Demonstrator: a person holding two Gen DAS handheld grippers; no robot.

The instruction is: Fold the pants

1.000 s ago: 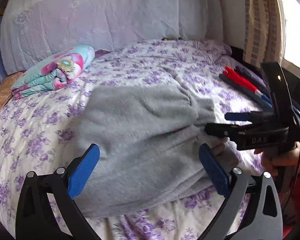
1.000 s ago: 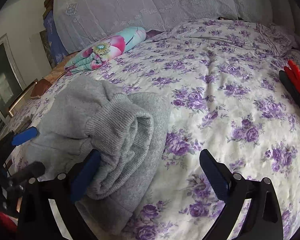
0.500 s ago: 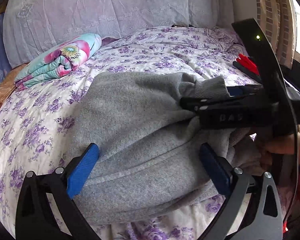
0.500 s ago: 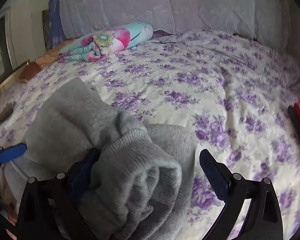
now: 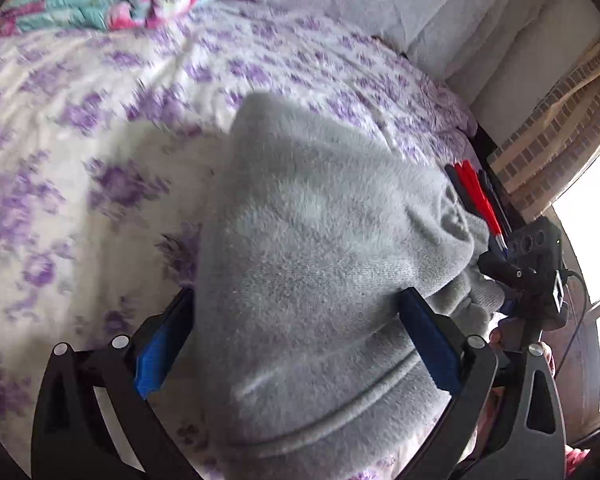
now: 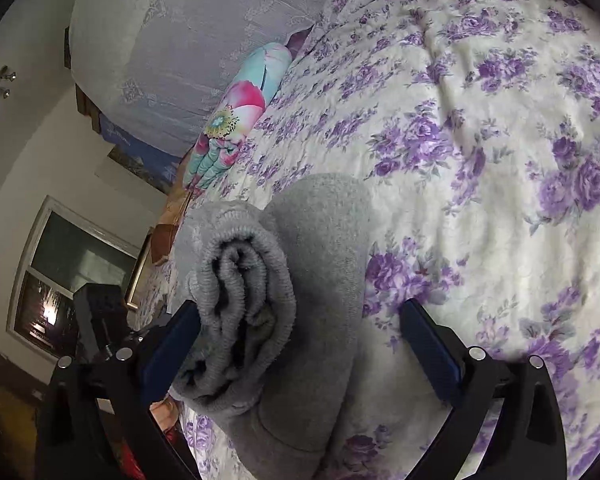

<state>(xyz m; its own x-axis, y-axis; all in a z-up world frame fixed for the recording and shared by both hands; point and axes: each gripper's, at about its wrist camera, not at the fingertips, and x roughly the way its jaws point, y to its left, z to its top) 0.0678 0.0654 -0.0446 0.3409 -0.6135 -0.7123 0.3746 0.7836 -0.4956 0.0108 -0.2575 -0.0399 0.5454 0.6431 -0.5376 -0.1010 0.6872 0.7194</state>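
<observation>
My left gripper (image 5: 298, 334) sits wide, its 2 blue pads on either side of the grey pants (image 5: 320, 264) w/ cloth bulging between them; the left pad looks to touch the fabric edge, but I can't say the pads are pinching anything. The pants are bunched into a thick mound right in front of that cam, lying on the floral bedsheet (image 5: 80, 168), a seam line across the near part. Just right of the mound is my right gripper's body, a hand (image 5: 500, 334) partly visible under it.

Right cam: my right gripper (image 6: 300, 338) also spread wide. A ribbed cuff or waistband end of the pants (image 6: 244, 292), rolled up in layers, rests against the left pad, w/ more grey cloth folded beneath it; right pad is clear of the fabric, over the bedsheet (image 6: 500, 140). The left gripper's black body shows at the left edge.

Farther off, red and dark sticks (image 5: 478, 196) lie at the bed's right edge, beyond the mound. At the head end, a rolled floral blanket (image 6: 236, 116) in teal and pink lies against a pale lace-covered headboard (image 6: 188, 40). Left cam view is motion-blurred, so sheet detail there is soft.
</observation>
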